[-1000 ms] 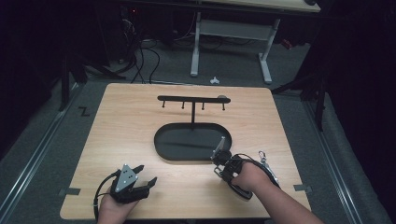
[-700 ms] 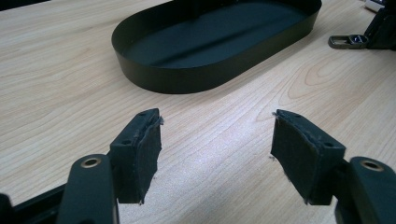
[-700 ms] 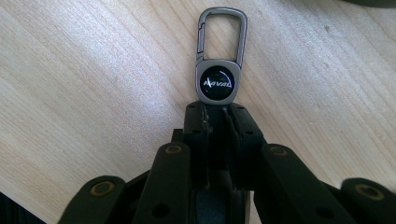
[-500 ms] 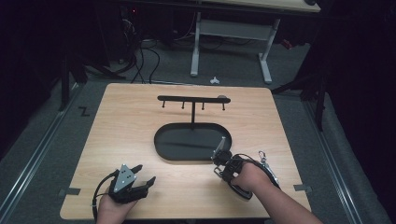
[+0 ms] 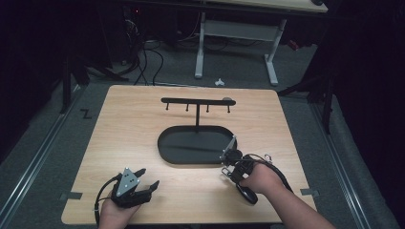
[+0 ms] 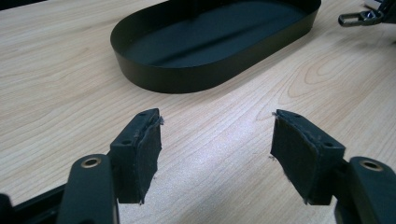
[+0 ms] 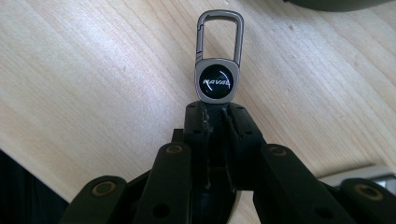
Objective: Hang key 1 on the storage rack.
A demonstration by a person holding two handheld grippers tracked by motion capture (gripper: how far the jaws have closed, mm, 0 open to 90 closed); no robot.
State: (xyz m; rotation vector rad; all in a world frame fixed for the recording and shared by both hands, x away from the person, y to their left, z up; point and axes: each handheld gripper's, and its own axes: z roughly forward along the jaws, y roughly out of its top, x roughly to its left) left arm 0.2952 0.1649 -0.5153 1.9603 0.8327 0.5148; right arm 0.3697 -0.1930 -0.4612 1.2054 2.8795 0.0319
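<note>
One small, stiff metal keychain clip [image 7: 216, 70], likely light and slippery, sits clamped by its lower end in the right gripper [image 7: 215, 112] jaws at frame centre, while the left gripper [image 6: 215, 140] jaws stand apart, empty.

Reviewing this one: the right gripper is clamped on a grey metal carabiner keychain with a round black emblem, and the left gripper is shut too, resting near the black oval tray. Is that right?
Not quite. The left gripper is open: the left gripper view shows its pads apart with bare wooden table between them. The rest holds: the right gripper is clamped on the grey metal carabiner keychain, and the black oval tray lies just ahead of the left gripper.
</note>
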